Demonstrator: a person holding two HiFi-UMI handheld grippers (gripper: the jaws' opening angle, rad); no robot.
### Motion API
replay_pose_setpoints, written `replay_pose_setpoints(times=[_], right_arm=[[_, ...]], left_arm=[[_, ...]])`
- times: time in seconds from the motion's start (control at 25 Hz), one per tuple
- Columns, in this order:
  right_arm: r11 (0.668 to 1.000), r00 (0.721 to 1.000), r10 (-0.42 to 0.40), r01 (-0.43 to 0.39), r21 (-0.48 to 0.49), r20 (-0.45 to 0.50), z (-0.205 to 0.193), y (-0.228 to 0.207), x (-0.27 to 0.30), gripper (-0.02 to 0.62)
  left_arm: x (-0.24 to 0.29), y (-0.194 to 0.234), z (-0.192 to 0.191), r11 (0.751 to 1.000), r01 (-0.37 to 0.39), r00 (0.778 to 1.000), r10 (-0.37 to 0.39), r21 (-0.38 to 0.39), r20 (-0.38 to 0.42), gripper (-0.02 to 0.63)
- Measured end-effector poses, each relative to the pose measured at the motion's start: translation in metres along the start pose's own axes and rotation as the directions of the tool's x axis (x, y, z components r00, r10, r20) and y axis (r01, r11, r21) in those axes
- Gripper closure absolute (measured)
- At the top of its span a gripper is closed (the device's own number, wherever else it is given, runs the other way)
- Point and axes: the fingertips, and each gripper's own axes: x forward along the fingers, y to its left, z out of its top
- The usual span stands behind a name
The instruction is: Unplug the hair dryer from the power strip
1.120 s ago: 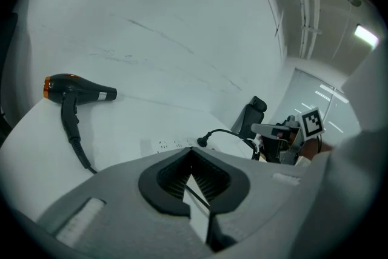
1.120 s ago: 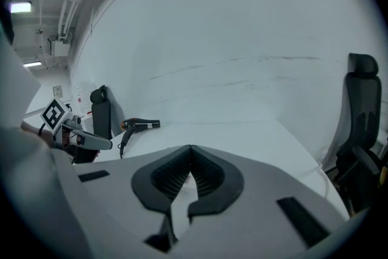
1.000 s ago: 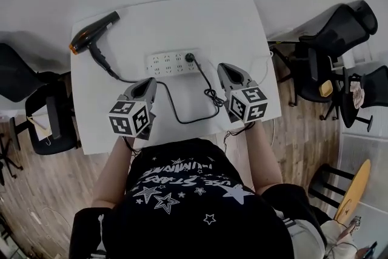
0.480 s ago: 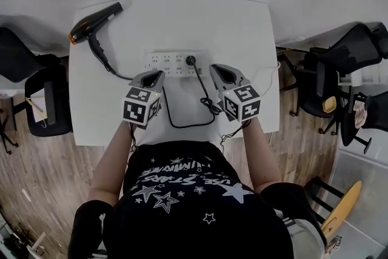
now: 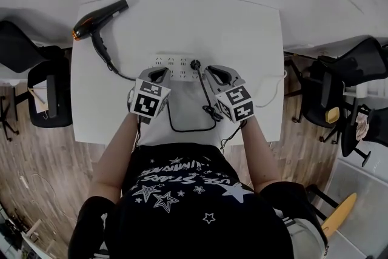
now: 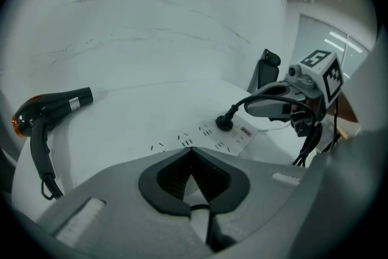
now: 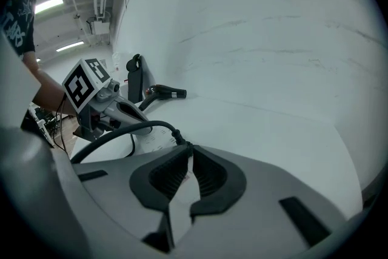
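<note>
1. White table (image 5: 242, 27) under everything, with a white power strip (image 5: 176, 62) near the middle, lying crosswise.
2. Black plug (image 5: 195, 63) seated in the strip's right end, not pulled out.
3. Black cord (image 5: 182, 128) from the plug toward the person, looping, then passing under the left gripper and out to the hair dryer (image 5: 97, 18).
4. Hair dryer black, orange at one end, flat at the table's far-left corner, well apart from both grippers.
5. Left gripper (image 5: 159, 73) tilted down, tips at the near edge of the strip's left half. Jaws clenched tip to tip, nothing between them.
6. Right gripper (image 5: 212, 71) tilted down, tips just beside the plug on its right. Jaws just been opening, now parted by a thin slit; pads bare, nothing gripped.
7. In the right gripper view, the cord's plug end sits right past the tips, outside the slit.
8. Dark office chairs (image 5: 339, 88) on a wooden floor (image 5: 36, 161) at both sides of the table.
</note>
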Motion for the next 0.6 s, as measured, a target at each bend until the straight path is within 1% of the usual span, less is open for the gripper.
replay_pose_setpoints(times=[0.12,0.2,0.32,0.4,0.48,0.6], right_arm=[[1.000,1.000,0.007,-0.007,0.009,-0.003,0.000,-0.001,0.005,0.561],[1.000,1.000,0.013,-0.013,0.011,-0.009,0.000,0.000,0.008,0.560],[1.000,1.000,0.021,-0.021,-0.008,-0.016,-0.001,0.000,0.012,0.557],[0.999,0.999,0.022,-0.024,-0.041,-0.031,-0.001,0.001,0.015,0.546],[0.996,0.998,0.028,-0.032,-0.079,-0.049,-0.002,0.004,0.019,0.531],[0.987,0.997,0.039,-0.050,-0.153,-0.073,-0.005,0.009,0.028,0.492]], left_arm=[[0.004,0.002,-0.003,1.000,0.003,0.999,-0.003,0.005,-0.048,0.598],[0.005,0.003,-0.004,1.000,0.010,0.998,-0.009,0.012,-0.066,0.598],[0.005,0.002,-0.003,0.999,0.010,0.997,-0.006,0.052,-0.079,0.598],[0.005,0.001,-0.002,0.996,0.003,0.996,0.005,0.085,-0.089,0.598],[0.006,0.001,-0.002,0.995,-0.007,0.995,0.016,0.096,-0.097,0.598],[0.007,0.002,-0.003,0.998,-0.010,0.994,0.016,0.060,-0.105,0.598]])
